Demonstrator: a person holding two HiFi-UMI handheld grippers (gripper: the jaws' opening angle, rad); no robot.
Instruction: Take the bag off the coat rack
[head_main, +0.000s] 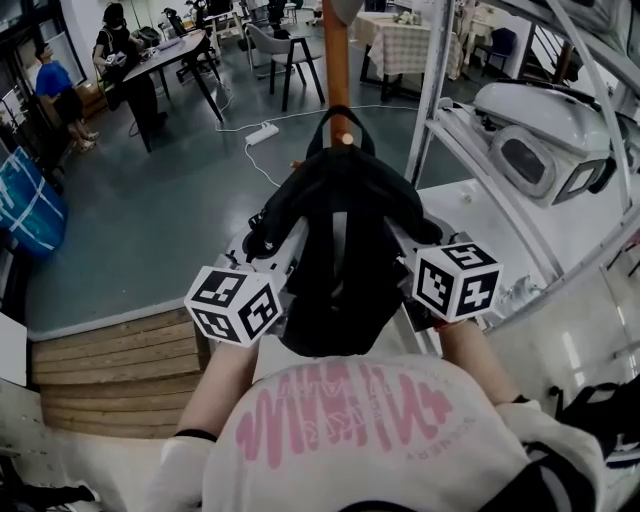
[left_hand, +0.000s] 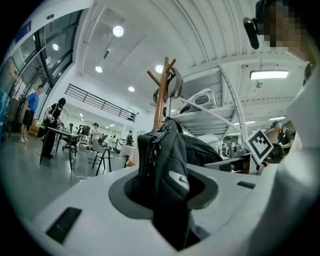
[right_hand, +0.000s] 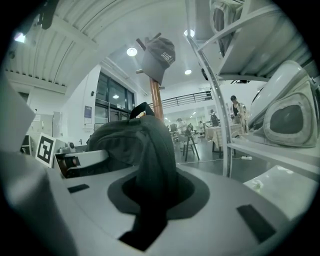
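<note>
Now the left gripper (left_hand: 162, 195) and right gripper (right_hand: 150, 200) are each clamping the bag (head_main: 340, 215), suspended between them; its loop is hanging near the coat rack (head_main: 338, 70) just ahead, apparently not yet clear.

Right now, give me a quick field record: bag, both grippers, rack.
bag: black, gripped from both sides
left gripper: shut on bag fabric
right gripper: shut on bag fabric
coat rack: wooden pole just behind the bag
cap: grey, hanging at the rack's top
bag handle: loops at the pole; unhooked or not, cannot tell
</note>
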